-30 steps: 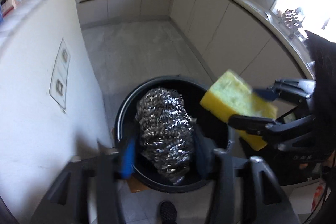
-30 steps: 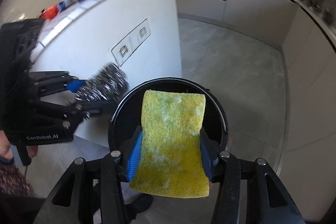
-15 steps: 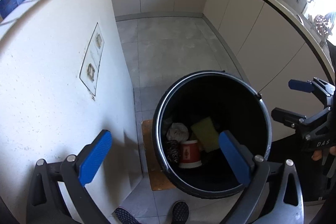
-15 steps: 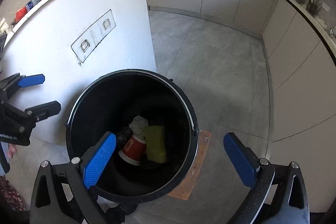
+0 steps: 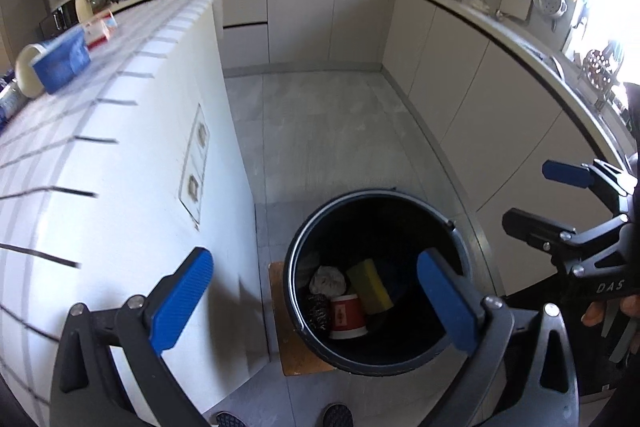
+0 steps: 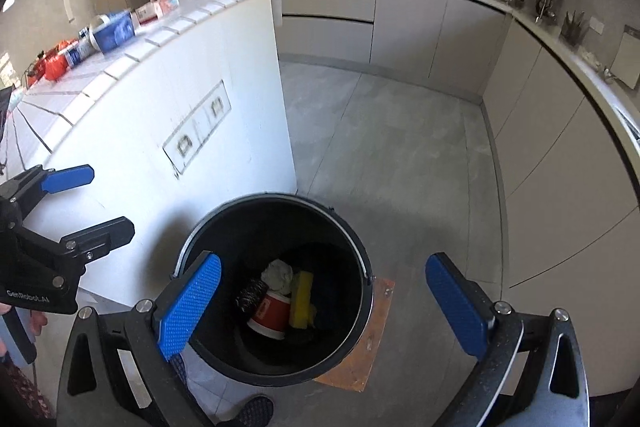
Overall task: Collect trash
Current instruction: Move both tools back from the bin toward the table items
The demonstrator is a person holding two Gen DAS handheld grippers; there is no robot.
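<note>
From your left wrist camera, your left tongs [image 5: 316,301] stand spread wide with nothing between the blue pads [image 5: 182,301], held above the black trash bin [image 5: 460,227] that sits on the grey floor beside the white island. Down in the bin lie a yellow sponge [image 5: 370,285], a red paper cup [image 5: 348,315] on its side, a dark steel scrubber [image 5: 319,311] just left of the cup, and a crumpled white wad [image 5: 327,279] behind them. A brown board [image 5: 294,351] pokes out from under the bin. At the right edge, your right tongs [image 5: 532,195] are also spread and empty, off to the side of the bin. On the tiled tabletop [image 5: 100,131] at upper left a blue-and-white cup [image 5: 56,61] lies tipped over. From your right wrist camera, your right tongs [image 6: 324,307] are spread wide over the same bin [image 6: 200,231], holding nothing; the sponge [image 6: 302,297], the red cup [image 6: 270,313], the scrubber [image 6: 250,293] and the white wad [image 6: 277,275] rest together at the bottom. Your left tongs [image 6: 104,201] show at the left edge, open and empty, in front of the island wall.
</note>
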